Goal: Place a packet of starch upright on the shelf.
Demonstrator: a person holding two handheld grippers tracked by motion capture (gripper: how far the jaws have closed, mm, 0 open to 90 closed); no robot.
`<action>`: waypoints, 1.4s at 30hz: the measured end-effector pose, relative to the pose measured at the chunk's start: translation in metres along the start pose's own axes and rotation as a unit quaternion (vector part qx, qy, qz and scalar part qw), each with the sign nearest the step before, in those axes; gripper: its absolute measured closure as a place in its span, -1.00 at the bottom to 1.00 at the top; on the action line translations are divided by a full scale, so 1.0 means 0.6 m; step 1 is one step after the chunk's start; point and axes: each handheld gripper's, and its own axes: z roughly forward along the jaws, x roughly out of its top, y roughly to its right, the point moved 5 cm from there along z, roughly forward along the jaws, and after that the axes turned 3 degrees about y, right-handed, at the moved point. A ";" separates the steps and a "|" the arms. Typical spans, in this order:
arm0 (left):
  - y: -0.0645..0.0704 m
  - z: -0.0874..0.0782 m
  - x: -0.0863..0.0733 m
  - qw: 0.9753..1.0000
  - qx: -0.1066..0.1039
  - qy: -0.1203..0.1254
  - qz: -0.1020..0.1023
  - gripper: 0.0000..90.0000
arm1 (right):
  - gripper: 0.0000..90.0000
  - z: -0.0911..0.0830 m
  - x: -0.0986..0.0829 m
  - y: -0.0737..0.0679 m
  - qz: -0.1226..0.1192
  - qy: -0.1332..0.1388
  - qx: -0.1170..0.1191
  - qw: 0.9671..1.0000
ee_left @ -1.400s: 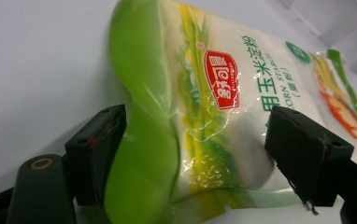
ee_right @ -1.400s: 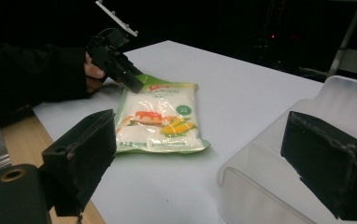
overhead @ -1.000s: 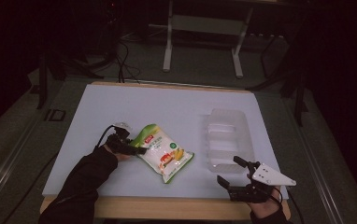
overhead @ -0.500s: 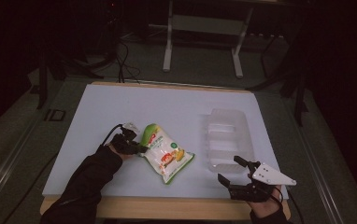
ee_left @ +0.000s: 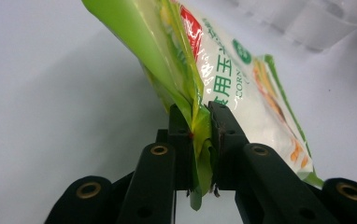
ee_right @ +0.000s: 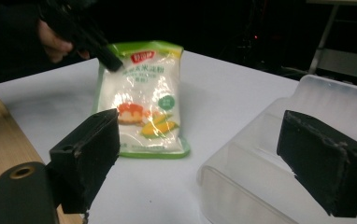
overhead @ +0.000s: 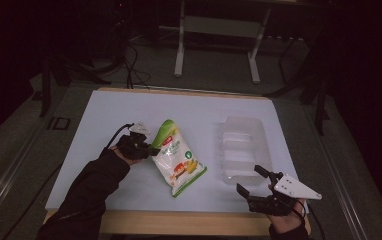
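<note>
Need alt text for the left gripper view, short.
The left gripper is shut on the green edge of a starch bag, which tilts up and away over the white table. A clear plastic tray sits blurred at the top right.

bag (ee_left: 242, 79) print reads "CORN", Chinese characters

White counter (overhead: 129, 115) with wooden near edge – dim room around it. Beyond far edge: grey floor (overhead: 214, 82), pale metal stand legs (overhead: 181, 45), black cables (overhead: 134, 70) trailing far left. Small dark square plate (overhead: 58, 123) on floor, left of counter.
</note>
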 end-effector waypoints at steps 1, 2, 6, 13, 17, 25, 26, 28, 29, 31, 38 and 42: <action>0.000 -0.004 0.004 1.000 0.001 0.003 0.003 0.81 | -0.71 0.000 -0.001 0.000 0.000 -0.002 -0.002 1.000; 0.001 -0.008 0.008 1.000 0.001 0.007 0.005 0.81 | -0.70 0.000 -0.001 0.001 -0.004 -0.005 -0.006 1.000; 0.008 -0.021 0.024 1.000 0.007 0.025 0.013 0.81 | -0.71 0.000 -0.002 0.005 -0.001 -0.007 -0.012 1.000; 0.041 -0.036 0.060 0.998 0.005 0.041 0.051 0.81 | -0.77 0.004 -0.003 0.004 -0.019 -0.020 -0.022 0.999; 0.056 -0.043 0.078 0.996 -0.008 0.055 0.067 0.82 | -0.77 0.004 -0.002 0.003 -0.022 -0.020 -0.020 0.999; 0.094 -0.071 0.114 0.989 -0.034 0.083 0.118 0.82 | -0.74 0.002 0.004 0.004 -0.015 -0.017 -0.013 1.000; 0.097 -0.075 0.117 0.988 -0.044 0.084 0.123 0.82 | -0.70 0.001 0.005 0.004 -0.015 -0.016 -0.012 1.000; 0.099 -0.079 0.121 0.987 -0.038 0.087 0.128 0.82 | -0.70 0.000 0.008 0.005 -0.014 -0.013 -0.011 1.000; 0.102 -0.083 0.124 0.986 -0.048 0.088 0.131 0.82 | -0.70 -0.002 0.012 0.006 -0.015 -0.007 -0.010 1.000; 0.112 -0.092 0.133 0.983 -0.058 0.098 0.146 0.82 | -0.69 -0.002 0.015 0.006 -0.015 -0.007 -0.009 1.000; 0.144 -0.110 0.146 0.972 -0.082 0.107 0.190 0.82 | -0.65 0.008 0.042 0.001 -0.013 -0.010 0.027 1.000; 0.161 -0.118 0.153 0.968 -0.101 0.116 0.200 0.82 | -0.61 0.013 0.079 -0.005 -0.038 0.003 0.040 0.998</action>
